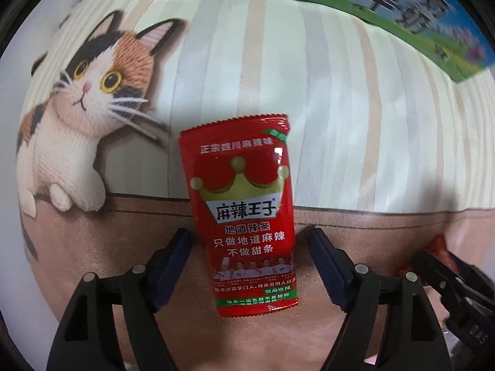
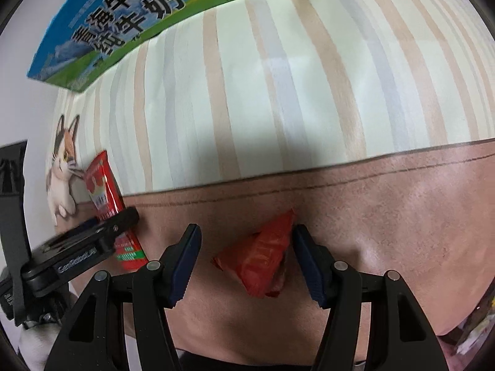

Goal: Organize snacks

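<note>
In the left wrist view, the left gripper (image 1: 249, 244) points down at a printed table mat (image 1: 340, 117), its two dark blue pads (image 1: 173, 266) standing apart at about 7 and 5 o'clock of the frame. A red spicy-strip packet (image 1: 246, 210) with a gold crown lies flat on the mat between them, its top edge toward 12 o'clock; the left pad sits just beside the packet's edge and the right pad stands clear of it, so the jaws are released, not pressing. A printed calico cat (image 1: 80, 117) fills the 9 to 10 o'clock side of the mat, and a blue and green milk carton (image 1: 386, 3) runs along the rim from 12 to 2 o'clock. At 4 o'clock the right gripper (image 1: 448, 281) shows as a black shape. In the right wrist view, the right gripper (image 2: 246, 256) also points down at the mat (image 2: 309, 92), on its brown band. A small orange-red snack packet (image 2: 263, 262) lies tilted between the pads (image 2: 309, 262); its upper corner is close to or touching the right pad while the left pad stands apart, so these jaws are also released. At 9 o'clock the left gripper (image 2: 92, 235) crosses over the red spicy-strip packet (image 2: 102, 185), beside the cat (image 2: 62, 170). The milk carton (image 2: 123, 21) sits at 11 o'clock.
</note>
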